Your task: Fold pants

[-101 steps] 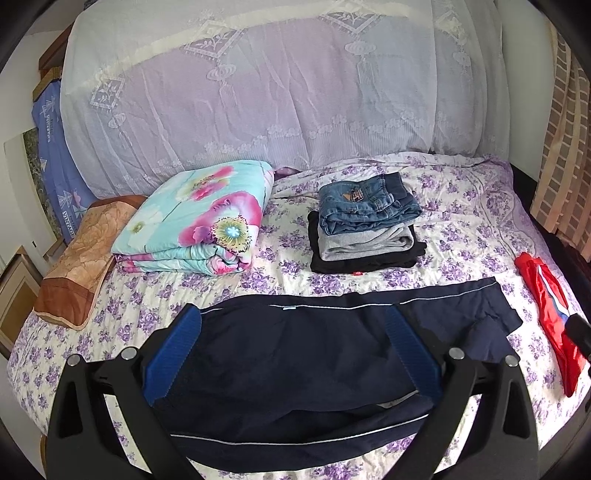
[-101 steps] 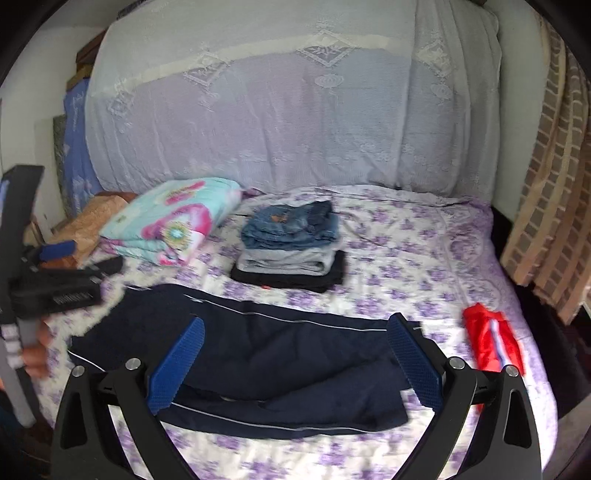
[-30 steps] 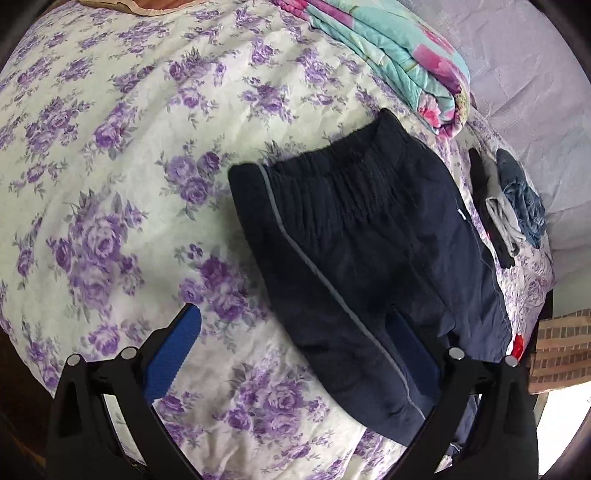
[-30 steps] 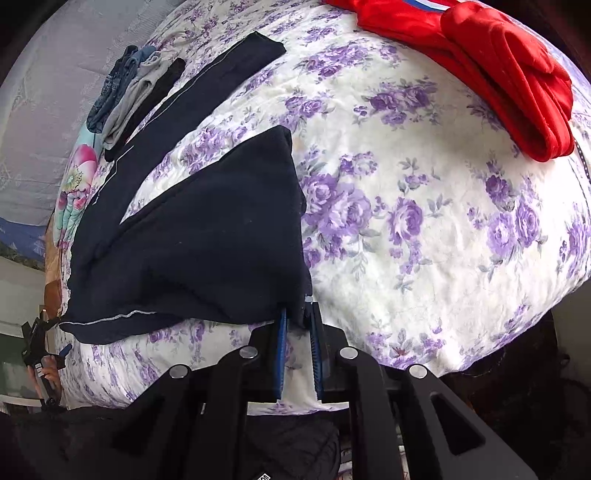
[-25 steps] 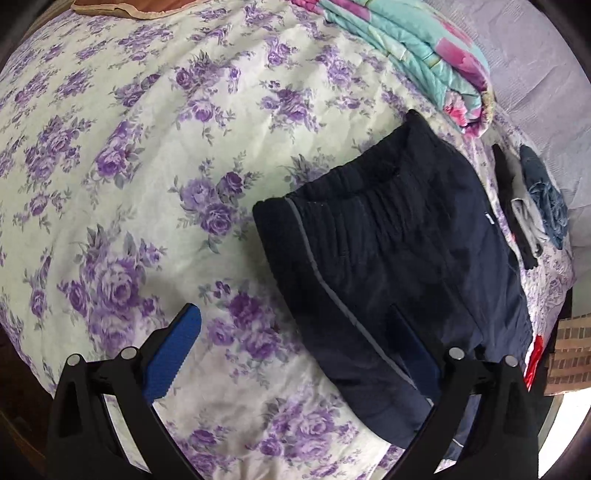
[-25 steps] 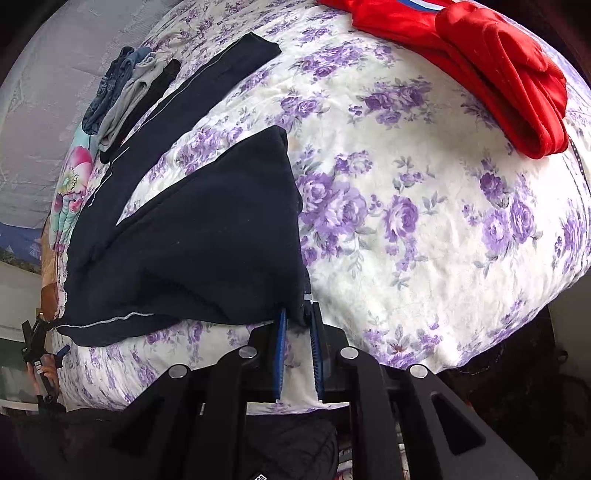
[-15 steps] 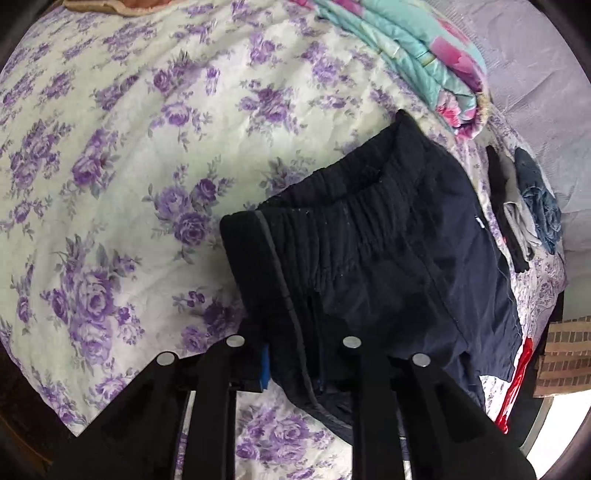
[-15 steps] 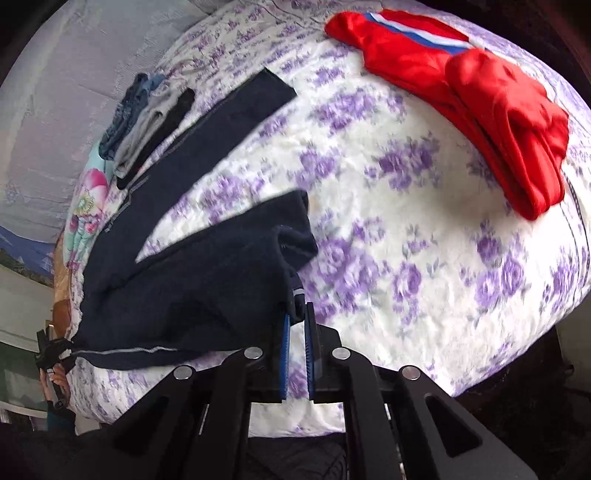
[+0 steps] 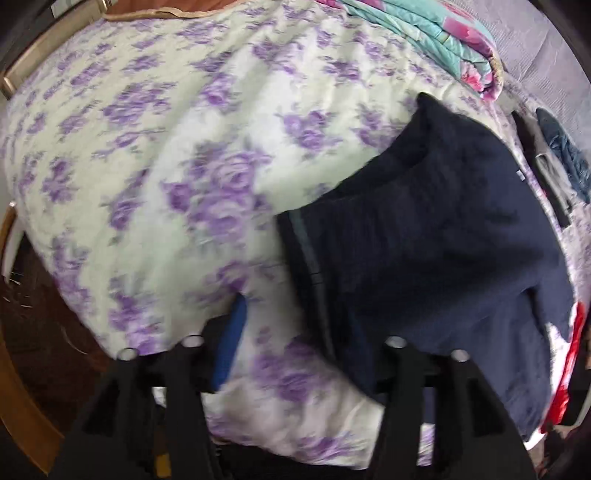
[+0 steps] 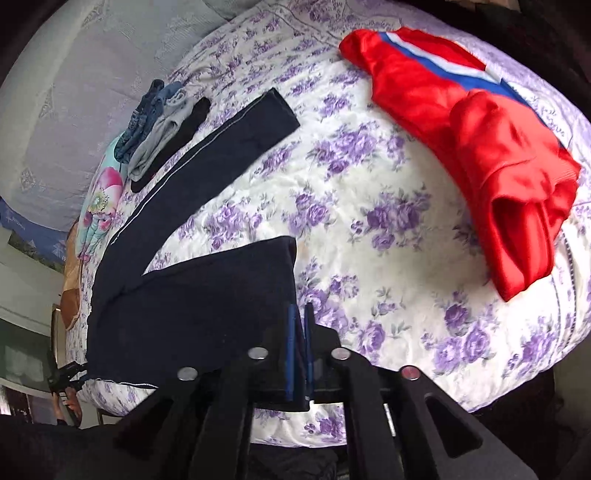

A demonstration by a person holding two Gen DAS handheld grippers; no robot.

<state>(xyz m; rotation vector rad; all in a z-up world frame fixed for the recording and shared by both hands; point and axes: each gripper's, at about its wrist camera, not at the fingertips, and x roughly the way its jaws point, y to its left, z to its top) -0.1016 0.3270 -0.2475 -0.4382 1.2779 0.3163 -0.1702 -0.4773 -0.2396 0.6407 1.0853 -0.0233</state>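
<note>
The pants are dark navy with a thin pale stripe down the outer seam and a gathered elastic waistband, and they lie spread on the floral bedspread. In the right wrist view the two legs splay apart in a V, the far one stretched straight and flat, the near one broader with its hem at the bed's front edge

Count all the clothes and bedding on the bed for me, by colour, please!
Dark blue: 1, the pants
Red: 1, the red top
Denim blue: 1, the jeans
Grey: 1, the grey piece
Black: 1, the black piece
Flowery turquoise: 1, the quilt
Total: 6
</note>
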